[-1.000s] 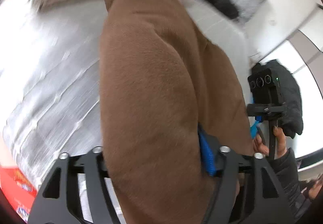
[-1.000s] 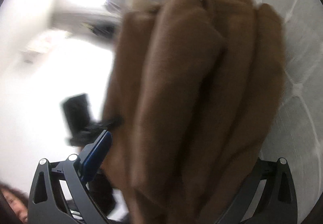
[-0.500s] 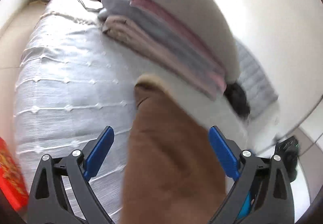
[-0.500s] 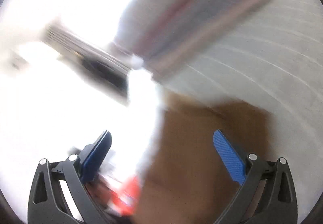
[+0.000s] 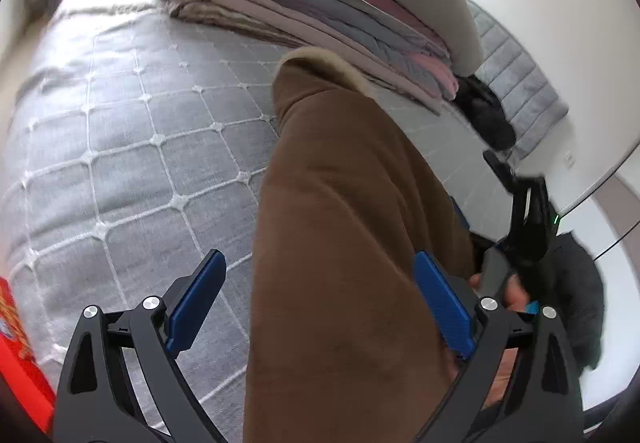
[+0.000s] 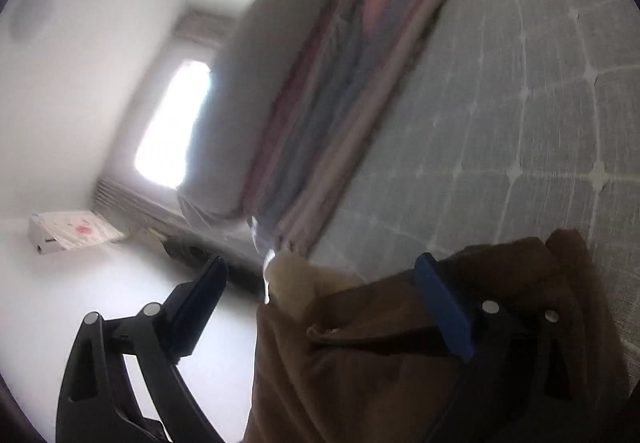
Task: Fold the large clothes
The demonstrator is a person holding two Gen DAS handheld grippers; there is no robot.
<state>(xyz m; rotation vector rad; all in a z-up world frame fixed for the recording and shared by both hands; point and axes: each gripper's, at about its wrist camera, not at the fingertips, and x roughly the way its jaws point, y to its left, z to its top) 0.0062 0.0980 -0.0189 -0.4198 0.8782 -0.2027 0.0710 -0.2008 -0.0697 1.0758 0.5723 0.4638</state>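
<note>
Brown coat (image 5: 344, 243) lies on the grey quilted bed (image 5: 120, 163), running from bottom centre up toward the middle of the left wrist view, right between the blue pads of the left hand-held gripper (image 5: 320, 307). Those jaws have just spread wide and aren't pinching it. In the right wrist view the coat fills the lower right, and the right hand-held gripper (image 6: 324, 307) has just narrowed slightly, still released. Stack of folded bedding (image 5: 320, 3) sits upper centre.
</note>
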